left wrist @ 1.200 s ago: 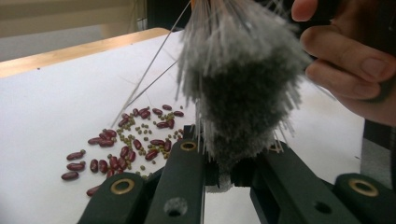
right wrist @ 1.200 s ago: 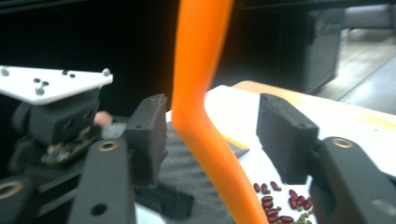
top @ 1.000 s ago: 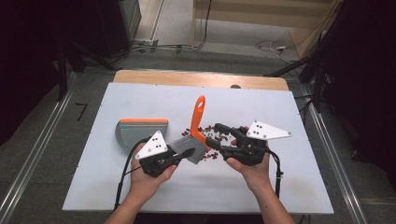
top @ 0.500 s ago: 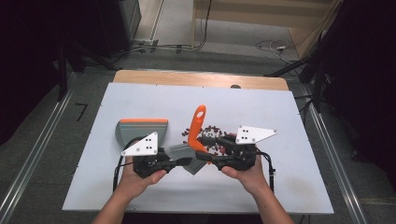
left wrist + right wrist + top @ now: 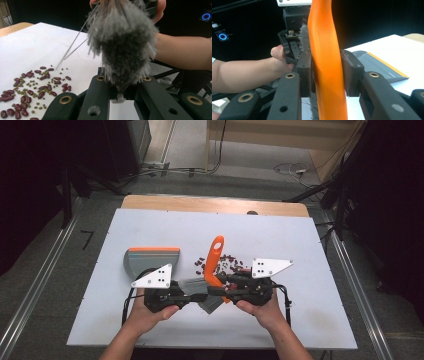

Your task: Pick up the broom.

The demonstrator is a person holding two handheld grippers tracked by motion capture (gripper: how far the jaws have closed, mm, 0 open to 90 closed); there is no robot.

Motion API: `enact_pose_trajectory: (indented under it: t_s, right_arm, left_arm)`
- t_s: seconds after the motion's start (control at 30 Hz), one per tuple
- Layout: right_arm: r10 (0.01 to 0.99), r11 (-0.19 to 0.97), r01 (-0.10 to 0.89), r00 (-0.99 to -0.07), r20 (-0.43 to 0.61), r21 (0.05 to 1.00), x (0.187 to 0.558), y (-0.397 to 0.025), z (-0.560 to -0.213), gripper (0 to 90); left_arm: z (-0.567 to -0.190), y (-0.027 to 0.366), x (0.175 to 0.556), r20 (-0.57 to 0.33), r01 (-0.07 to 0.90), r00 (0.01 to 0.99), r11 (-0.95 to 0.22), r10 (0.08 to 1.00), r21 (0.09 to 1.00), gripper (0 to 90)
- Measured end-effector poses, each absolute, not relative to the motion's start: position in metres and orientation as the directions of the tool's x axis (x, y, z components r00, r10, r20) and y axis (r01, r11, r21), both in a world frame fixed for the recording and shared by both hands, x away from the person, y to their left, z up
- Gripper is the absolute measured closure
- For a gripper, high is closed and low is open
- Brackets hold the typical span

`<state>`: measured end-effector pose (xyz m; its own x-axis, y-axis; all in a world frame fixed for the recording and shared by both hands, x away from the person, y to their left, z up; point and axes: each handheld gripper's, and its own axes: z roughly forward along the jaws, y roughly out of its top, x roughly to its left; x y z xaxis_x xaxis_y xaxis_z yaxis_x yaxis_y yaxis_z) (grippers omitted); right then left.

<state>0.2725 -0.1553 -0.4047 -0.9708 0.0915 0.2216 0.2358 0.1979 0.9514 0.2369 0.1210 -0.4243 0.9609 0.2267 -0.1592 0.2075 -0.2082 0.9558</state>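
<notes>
A brush with an orange handle (image 5: 215, 256) and grey bristles (image 5: 192, 284) is held above the white table between both grippers. My right gripper (image 5: 223, 289) is shut on the orange handle (image 5: 325, 57), whose jaws (image 5: 327, 72) press it from both sides. My left gripper (image 5: 189, 293) faces it from the left and is shut on the grey bristles (image 5: 122, 45), which stand up between its jaws (image 5: 122, 87). Red and small green beans (image 5: 231, 264) lie scattered just behind the brush; they also lie at the lower left of the left gripper view (image 5: 32, 87).
A grey dustpan with an orange edge (image 5: 150, 260) lies left of the brush, mouth facing away from me; it is behind the handle in the right gripper view (image 5: 379, 67). The white table (image 5: 150, 225) ends in a wooden strip at the back (image 5: 210, 204).
Both hands drew slightly toward the near edge and the grippers turned to face each other. The brush handle now stands more upright between them, with the left gripper shut on the bristles.
</notes>
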Motion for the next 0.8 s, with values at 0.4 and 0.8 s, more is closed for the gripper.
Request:
enact_pose_trajectory:
  t_s: [0.4, 0.8]
  right_arm:
    - [0.109, 0.213, 0.226, -0.972, 0.207, 0.950, 0.269, -0.154, -0.403, 68.4]
    - [0.198, 0.199, 0.257, -0.956, 0.218, 0.946, 0.277, -0.161, -0.401, 68.6]
  left_arm:
    - [-0.426, 0.123, 0.238, -0.178, 0.226, 0.955, -0.192, 0.236, 0.955, 79.7]
    - [-0.429, 0.133, 0.240, -0.194, 0.269, 0.892, -0.136, 0.408, 0.954, 39.9]
